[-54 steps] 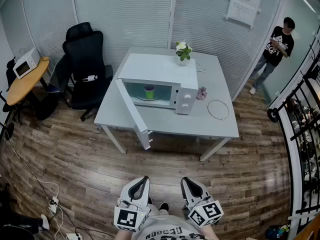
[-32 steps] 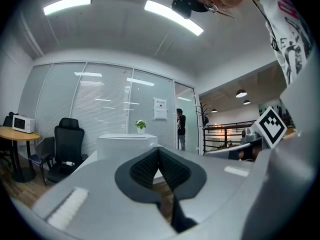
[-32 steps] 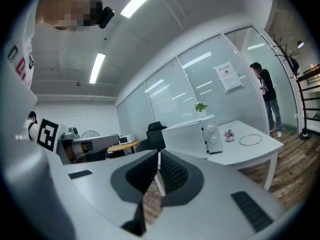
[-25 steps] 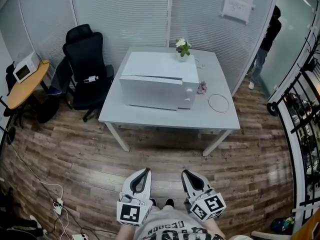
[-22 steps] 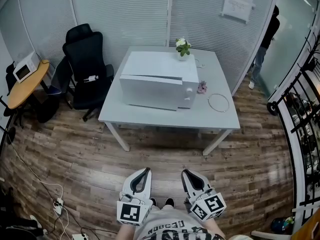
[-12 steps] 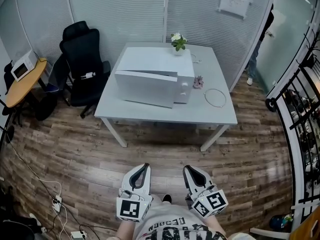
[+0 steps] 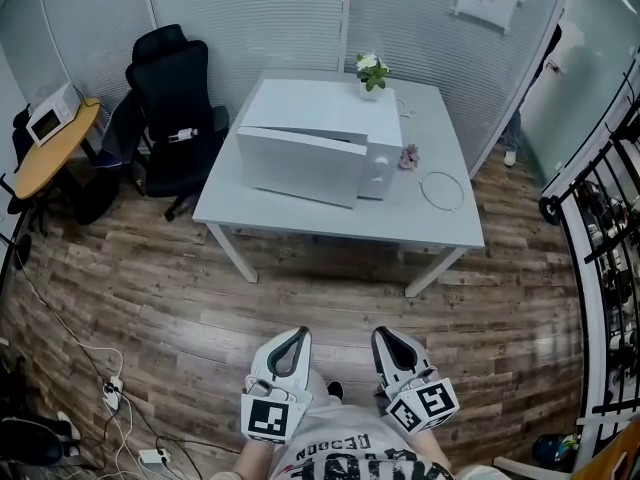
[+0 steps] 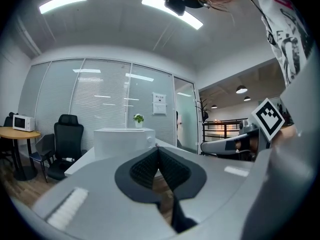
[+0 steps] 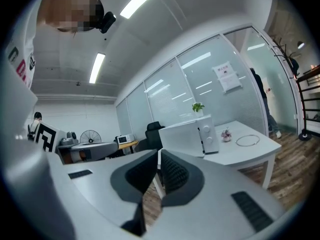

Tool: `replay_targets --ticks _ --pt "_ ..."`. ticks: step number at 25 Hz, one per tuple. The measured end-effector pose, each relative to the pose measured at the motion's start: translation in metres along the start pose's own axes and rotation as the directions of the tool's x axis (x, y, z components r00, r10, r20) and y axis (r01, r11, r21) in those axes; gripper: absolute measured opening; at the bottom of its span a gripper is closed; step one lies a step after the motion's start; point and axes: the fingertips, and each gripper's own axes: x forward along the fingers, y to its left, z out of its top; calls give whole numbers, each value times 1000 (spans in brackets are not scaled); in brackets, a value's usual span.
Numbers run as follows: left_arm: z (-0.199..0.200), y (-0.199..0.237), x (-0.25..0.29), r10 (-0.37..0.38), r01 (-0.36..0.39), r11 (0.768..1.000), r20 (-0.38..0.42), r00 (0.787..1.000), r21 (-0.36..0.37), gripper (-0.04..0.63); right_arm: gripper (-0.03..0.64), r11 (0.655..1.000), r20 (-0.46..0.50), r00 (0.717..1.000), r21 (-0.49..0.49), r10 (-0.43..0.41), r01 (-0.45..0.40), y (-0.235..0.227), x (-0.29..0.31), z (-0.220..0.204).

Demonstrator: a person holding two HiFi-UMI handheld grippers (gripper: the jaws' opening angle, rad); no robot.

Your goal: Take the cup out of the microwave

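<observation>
The white microwave (image 7: 318, 150) stands on a grey table (image 7: 440, 230), its door almost shut with a thin gap along the top edge. The cup is hidden behind that door. Far from the table, low in the head view, my left gripper (image 7: 298, 332) and right gripper (image 7: 384, 332) sit side by side in front of my body, both pointing at the table. Each is shut with nothing between its jaws. The left gripper view shows the left gripper (image 8: 157, 149) and the microwave (image 8: 125, 140) far off. The right gripper view shows the right gripper (image 9: 159, 152) and the microwave (image 9: 189, 134).
A potted plant (image 7: 371, 73), a small pink thing (image 7: 408, 157) and a white cable ring (image 7: 441, 190) share the table. A black office chair (image 7: 172, 103) and a round wooden table (image 7: 45, 158) stand at the left. Cables (image 7: 105, 386) lie on the wooden floor. A person stands by the glass door (image 7: 553, 50).
In the earliest frame the microwave door stood wide open with a green cup inside; from a second ago on it is nearly shut. The person at the right moved to the doorway.
</observation>
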Motion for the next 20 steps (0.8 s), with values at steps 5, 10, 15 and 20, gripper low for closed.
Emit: replay_targets --ticks 5,10,15,20 --pt "2 24 27 -28 28 999 -7 1000 -18 11 26 1000 -24 1000 22 -16 17 -7 31 -2" --pt "16 57 61 -57 57 998 13 998 -15 11 27 1000 -18 1000 4 -3 3 -7 73 14" --pt "27 89 97 -96 96 995 28 995 -3 14 26 999 10 999 -4 -36 36 -19 112 28" --pt "27 111 114 -135 135 991 26 990 17 15 26 998 17 998 -2 -59 59 -21 139 29"
